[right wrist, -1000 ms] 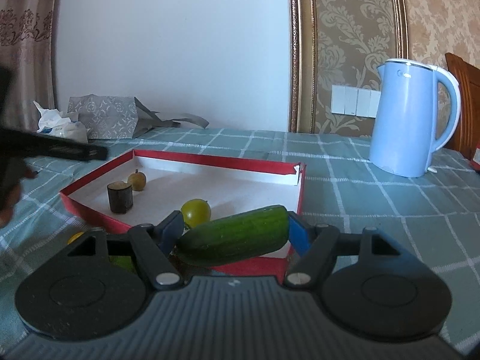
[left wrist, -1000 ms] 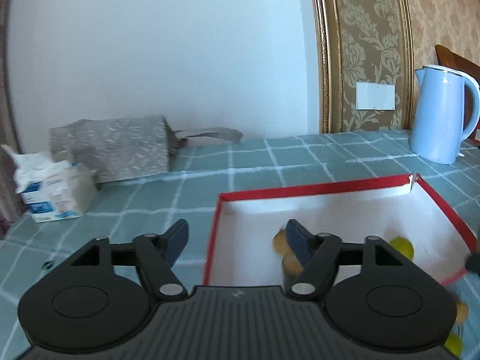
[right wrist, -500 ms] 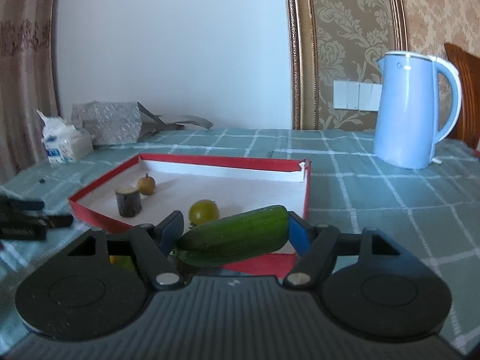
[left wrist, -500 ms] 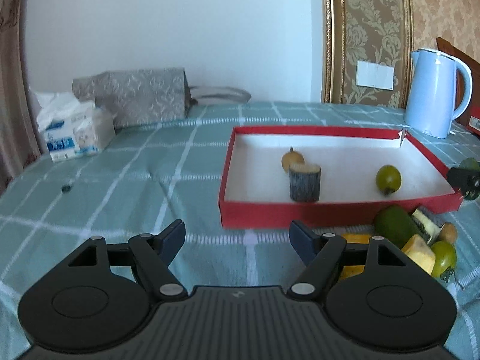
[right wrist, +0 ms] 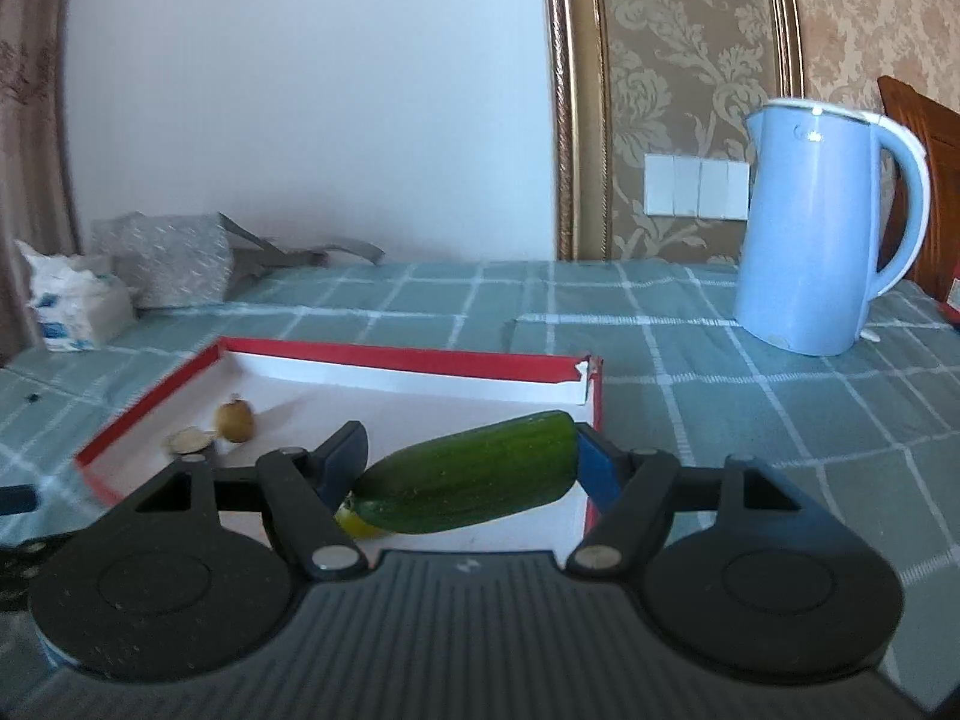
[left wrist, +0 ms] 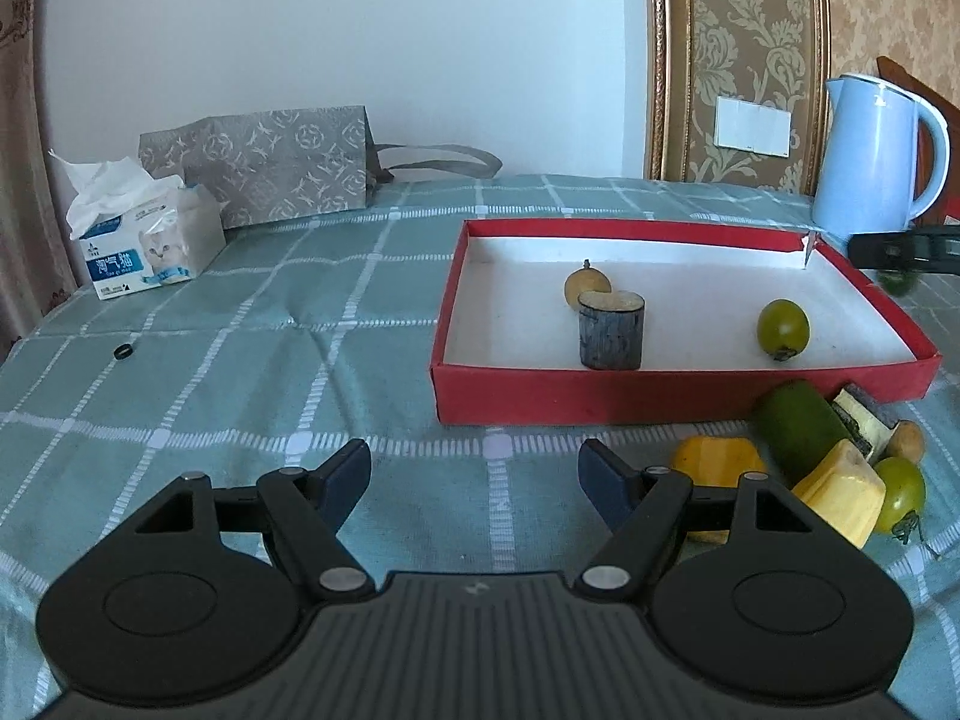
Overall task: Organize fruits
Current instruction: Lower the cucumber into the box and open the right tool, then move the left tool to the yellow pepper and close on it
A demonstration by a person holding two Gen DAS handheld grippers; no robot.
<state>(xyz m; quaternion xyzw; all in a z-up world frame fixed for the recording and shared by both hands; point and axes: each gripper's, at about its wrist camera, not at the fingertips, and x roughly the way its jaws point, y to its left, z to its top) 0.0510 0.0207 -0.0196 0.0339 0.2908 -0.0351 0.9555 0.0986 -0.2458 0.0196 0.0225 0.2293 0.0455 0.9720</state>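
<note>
Here, 3 items sit inside the red tray: 1 small brown fruit at its 11 o'clock, 1 bark-sided stump touching in front of that fruit, and 1 green tomato at 3 o'clock. Outside the tray, by its near right corner, lies a cluster: 2 yellow pieces, 1 dark green fruit, 1 more green tomato, 1 small brown nut-like thing and 1 pale wedge too hidden to name.

The right gripper is clamped on 1 cucumber, held crosswise and tilted, its right end higher, above the tray's near right part. The left gripper stands apart with nothing between its fingers, over bare cloth at the tray's 7 o'clock.

The surface is a table under a teal checked cloth; behind are a white wall, a gold frame and patterned wallpaper with a switch plate.

Around: 1 blue kettle at the tray's 1 o'clock, 1 tissue pack and 1 grey patterned bag at 10 o'clock, 1 small black ring at 9 o'clock.
</note>
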